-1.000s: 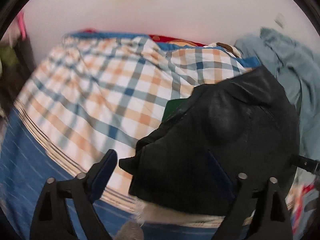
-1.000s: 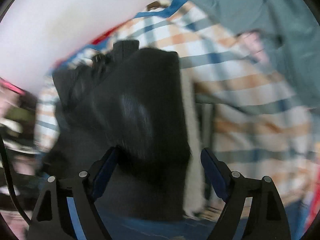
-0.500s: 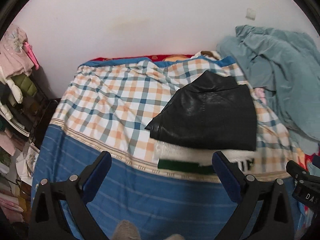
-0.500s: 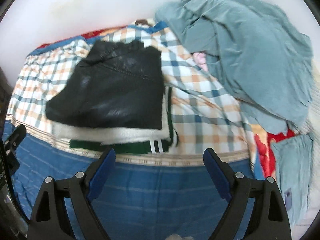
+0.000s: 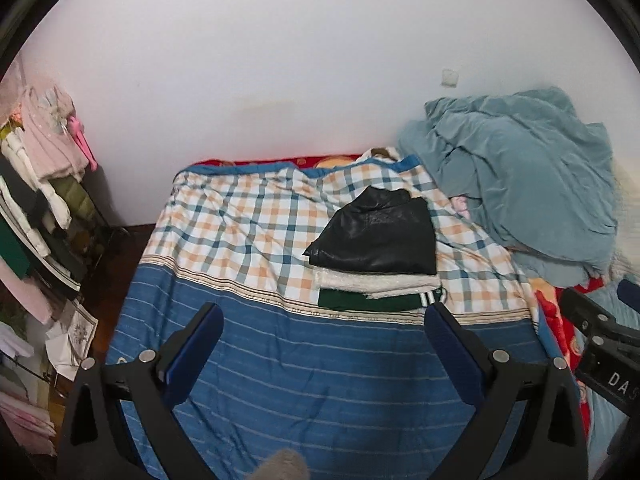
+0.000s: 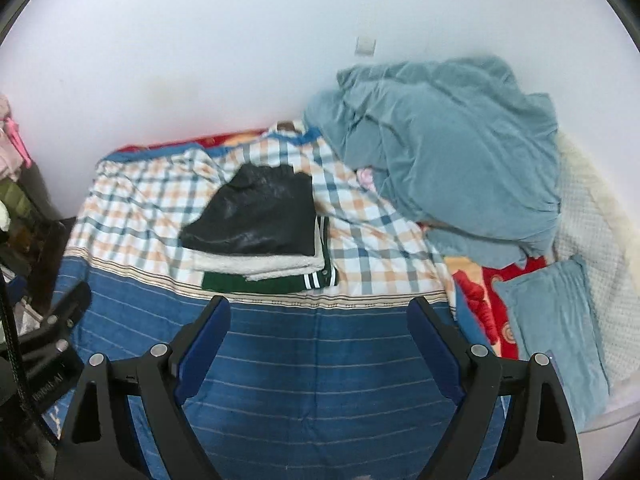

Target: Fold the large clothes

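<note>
A folded black leather garment tops a stack on the checked part of the bed. Under it lie a folded white fleecy piece and a dark green garment with white stripes. My left gripper is open and empty, high above the blue striped bedspread, well short of the stack. My right gripper is also open with nothing between its fingers, hovering on the near side of the stack. The right gripper's body shows at the left wrist view's right edge.
A crumpled grey-blue blanket is heaped at the right of the bed against the white wall. A grey-blue pillow lies at the right. A rack of hanging clothes stands left of the bed.
Both grippers have pulled up and back from the stack. The black garment, close under them a second ago, now lies folded on the stack, far off and small.
</note>
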Demonstrator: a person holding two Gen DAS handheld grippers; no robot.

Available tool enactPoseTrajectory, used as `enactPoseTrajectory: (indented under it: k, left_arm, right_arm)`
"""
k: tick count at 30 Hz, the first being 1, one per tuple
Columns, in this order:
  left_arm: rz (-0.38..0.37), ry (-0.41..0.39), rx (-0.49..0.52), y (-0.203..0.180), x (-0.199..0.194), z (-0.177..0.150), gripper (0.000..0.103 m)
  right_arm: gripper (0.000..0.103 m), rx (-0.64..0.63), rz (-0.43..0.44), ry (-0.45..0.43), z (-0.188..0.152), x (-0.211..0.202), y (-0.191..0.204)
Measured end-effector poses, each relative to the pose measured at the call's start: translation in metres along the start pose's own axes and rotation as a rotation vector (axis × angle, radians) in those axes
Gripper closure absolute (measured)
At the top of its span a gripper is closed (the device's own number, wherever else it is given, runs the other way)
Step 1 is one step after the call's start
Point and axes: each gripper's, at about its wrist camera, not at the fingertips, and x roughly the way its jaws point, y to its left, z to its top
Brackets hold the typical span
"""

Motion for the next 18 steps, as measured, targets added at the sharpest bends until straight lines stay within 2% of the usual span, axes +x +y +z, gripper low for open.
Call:
enactPoseTrajectory:
  k: [5,9,14,18]
  left_arm:
    - [-0.003,-0.055,0.005,0.004,-0.058,-0.010,0.001]
    - [-0.002,-0.078,-0.010,0.008,-0.085,-0.019,0.001]
    - [-0.003,-0.097,-0.029,0.013,-0.111,-0.031,0.001]
    - [0.000,-0.111,-0.041,0.014,-0.126,-0.037,0.001]
  right_arm:
    - [0.012,0.012,-0.004,-0.070,-0.021,-0.089,-0.005]
    - [0.012,0.009,-0.012,-0.112,-0.034,-0.138,-0.008]
    - [0.012,0.011,-0.013,-0.154,-0.047,-0.186,-0.013]
    - [0.012,0.011,-0.009,-0.165,-0.056,-0.208,-0.016]
